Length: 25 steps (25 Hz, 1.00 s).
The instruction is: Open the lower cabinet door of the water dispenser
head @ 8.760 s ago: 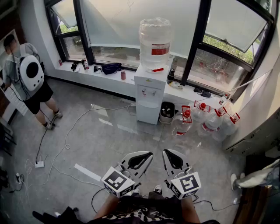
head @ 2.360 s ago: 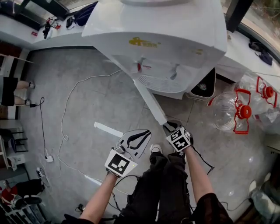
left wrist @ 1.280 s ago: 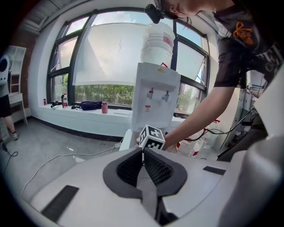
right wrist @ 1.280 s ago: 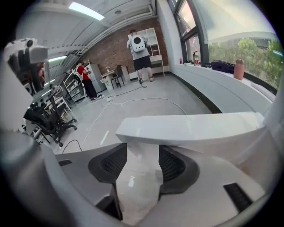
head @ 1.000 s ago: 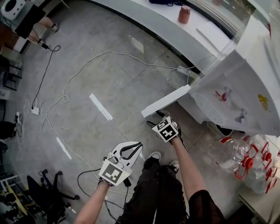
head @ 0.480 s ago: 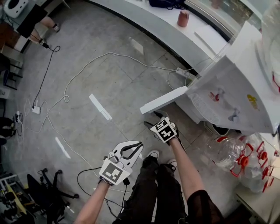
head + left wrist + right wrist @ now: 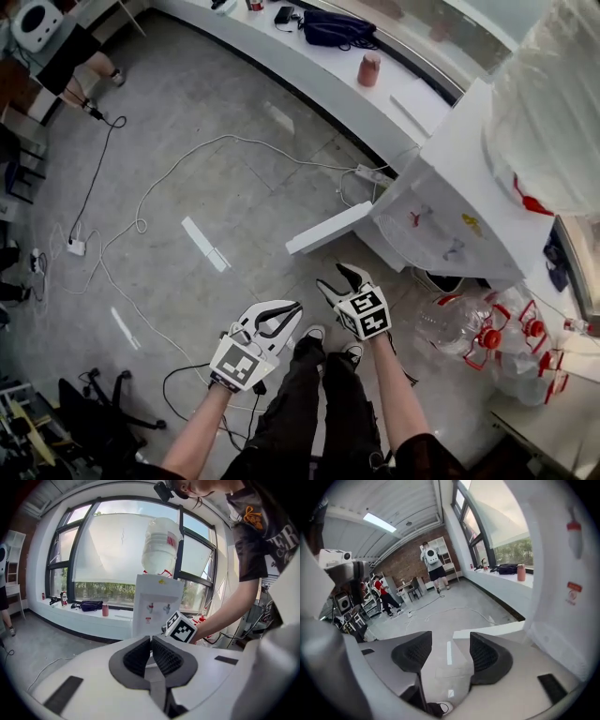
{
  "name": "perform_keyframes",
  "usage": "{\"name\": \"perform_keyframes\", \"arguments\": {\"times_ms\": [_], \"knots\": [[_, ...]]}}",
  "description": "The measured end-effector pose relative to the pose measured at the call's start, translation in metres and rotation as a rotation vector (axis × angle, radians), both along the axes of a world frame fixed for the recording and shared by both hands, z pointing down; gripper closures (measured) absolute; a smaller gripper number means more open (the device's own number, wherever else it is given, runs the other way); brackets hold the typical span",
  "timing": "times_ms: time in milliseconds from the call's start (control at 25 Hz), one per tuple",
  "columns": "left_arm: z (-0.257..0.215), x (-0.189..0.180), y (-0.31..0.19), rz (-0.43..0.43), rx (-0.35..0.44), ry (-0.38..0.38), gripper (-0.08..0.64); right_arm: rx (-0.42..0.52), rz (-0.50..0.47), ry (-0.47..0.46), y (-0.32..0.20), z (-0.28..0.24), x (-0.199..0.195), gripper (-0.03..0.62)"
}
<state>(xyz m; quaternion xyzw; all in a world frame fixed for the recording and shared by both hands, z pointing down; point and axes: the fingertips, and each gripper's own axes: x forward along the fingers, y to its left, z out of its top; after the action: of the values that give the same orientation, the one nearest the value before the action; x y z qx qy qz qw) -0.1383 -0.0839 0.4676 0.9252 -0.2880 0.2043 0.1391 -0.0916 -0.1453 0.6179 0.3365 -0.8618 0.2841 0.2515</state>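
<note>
The white water dispenser (image 7: 450,202) stands at the right with a big bottle (image 7: 553,103) on top. Its lower cabinet door (image 7: 328,229) is swung out over the floor. My right gripper (image 7: 337,278) hangs just below the door's free end, apart from it. Its jaws are closing with nothing between them. In the right gripper view the door's top edge (image 7: 487,630) lies beyond the right gripper (image 7: 450,647). My left gripper (image 7: 292,310) is shut and empty lower left. In the left gripper view the left gripper (image 7: 151,641) points at the dispenser (image 7: 157,603).
Cables (image 7: 187,169) and a white tape strip (image 7: 204,244) lie on the grey floor, with a power strip (image 7: 75,247) at the left. Empty bottles (image 7: 473,328) stand right of the dispenser. A bag (image 7: 336,28) and cup (image 7: 369,68) sit on the sill. A person (image 7: 56,37) stands far left.
Both grippers have risen. The right gripper has drawn back from the door's free end and its jaws have narrowed a little. The door stays open.
</note>
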Motion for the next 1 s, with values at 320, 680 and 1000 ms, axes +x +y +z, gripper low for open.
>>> {"name": "perform_keyframes", "arguments": {"times_ms": [320, 680, 1000], "knots": [[-0.087, 0.031, -0.013, 0.078, 0.058, -0.01, 0.546, 0.134, 0.15, -0.07, 0.01, -0.155, 0.055, 0.39], [-0.166, 0.061, 0.02, 0.167, 0.058, 0.044, 0.546, 0.225, 0.296, -0.081, 0.064, -0.281, 0.101, 0.464], [-0.196, 0.076, 0.056, 0.287, 0.049, 0.057, 0.546, 0.296, 0.426, -0.069, 0.106, -0.345, 0.127, 0.503]]}}
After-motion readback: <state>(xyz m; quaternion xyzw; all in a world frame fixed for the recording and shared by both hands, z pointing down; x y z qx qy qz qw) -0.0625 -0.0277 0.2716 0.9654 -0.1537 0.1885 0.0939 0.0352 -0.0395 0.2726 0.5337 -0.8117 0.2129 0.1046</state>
